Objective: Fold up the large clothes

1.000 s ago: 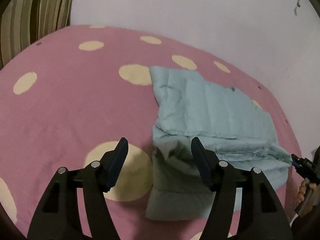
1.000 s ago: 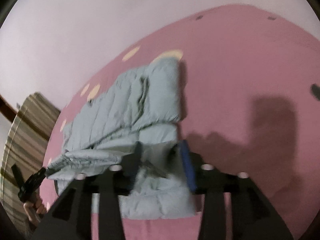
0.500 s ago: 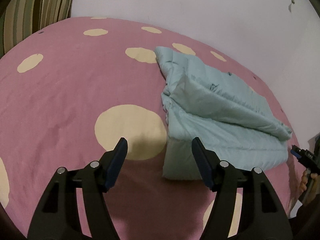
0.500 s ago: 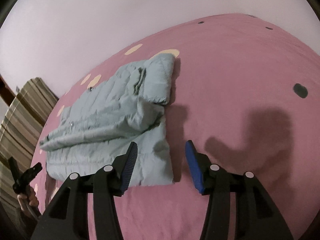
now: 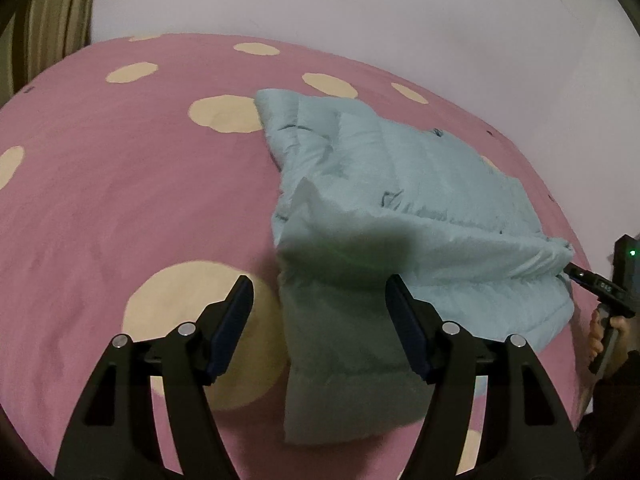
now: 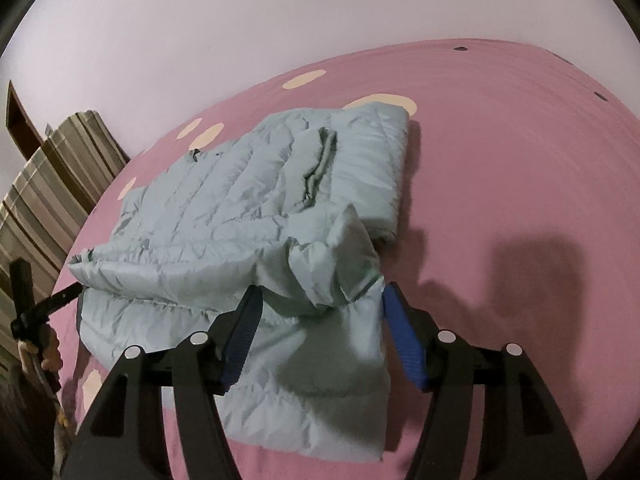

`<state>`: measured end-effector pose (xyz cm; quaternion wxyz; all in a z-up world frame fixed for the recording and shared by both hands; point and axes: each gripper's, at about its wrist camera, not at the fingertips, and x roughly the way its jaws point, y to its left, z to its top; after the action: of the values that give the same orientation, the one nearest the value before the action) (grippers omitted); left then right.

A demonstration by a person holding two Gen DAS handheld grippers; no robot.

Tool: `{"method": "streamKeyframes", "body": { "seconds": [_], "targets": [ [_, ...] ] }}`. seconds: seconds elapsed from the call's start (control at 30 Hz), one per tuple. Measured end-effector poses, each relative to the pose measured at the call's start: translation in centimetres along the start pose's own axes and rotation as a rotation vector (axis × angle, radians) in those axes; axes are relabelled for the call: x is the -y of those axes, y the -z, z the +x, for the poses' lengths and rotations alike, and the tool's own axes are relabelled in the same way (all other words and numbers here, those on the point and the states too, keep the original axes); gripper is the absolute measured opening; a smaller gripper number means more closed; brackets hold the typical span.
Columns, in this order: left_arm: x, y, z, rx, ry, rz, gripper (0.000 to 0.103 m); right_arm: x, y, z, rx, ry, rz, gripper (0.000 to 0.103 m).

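A pale blue padded jacket [image 5: 400,208] lies folded on a pink bedspread with cream dots [image 5: 120,208]. My left gripper [image 5: 318,320] is open, its fingers on either side of the jacket's near left corner, holding nothing. In the right wrist view the jacket [image 6: 224,216] spreads to the left. My right gripper [image 6: 320,332] is open over the jacket's near right corner, where a bunched fold sits between the fingers. The right gripper also shows at the jacket's far edge in the left wrist view [image 5: 592,280], and the left gripper shows in the right wrist view [image 6: 52,300].
A pale wall [image 5: 360,12] runs behind the bed. A striped curtain [image 6: 44,200] hangs at the left. The pink bedspread [image 6: 520,184] extends right of the jacket. The person's hand [image 5: 600,336] holds the right gripper's handle.
Both grippers have moved back in toward the jacket's near edge after pulling away. The right gripper, shut on cloth a second ago, stays open. The jacket's top layer looks puffed up.
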<state>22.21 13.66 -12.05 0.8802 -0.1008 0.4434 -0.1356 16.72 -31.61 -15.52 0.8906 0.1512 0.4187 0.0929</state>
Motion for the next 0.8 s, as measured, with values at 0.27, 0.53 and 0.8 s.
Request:
{"method": "streamKeyframes", "body": {
  "seconds": [0.27, 0.53, 0.8],
  "targets": [
    [-0.4, -1.8, 3.2, -0.064, 0.042, -0.003, 0.068, 0.3, -0.6, 2.1, -0.037, 0.004, -0.014, 0.061],
    [1.6, -2.1, 3.0, -0.031, 0.005, 0.086, 0.02, -0.1, -0.4, 3.7, -0.072, 0.031, -0.048, 0.03],
    [3.6, -2.0, -0.5, 0.063, -0.045, 0.125, 0.004, -0.8, -0.3, 0.9, 0.008, 0.066, -0.045, 0.008]
  ]
}}
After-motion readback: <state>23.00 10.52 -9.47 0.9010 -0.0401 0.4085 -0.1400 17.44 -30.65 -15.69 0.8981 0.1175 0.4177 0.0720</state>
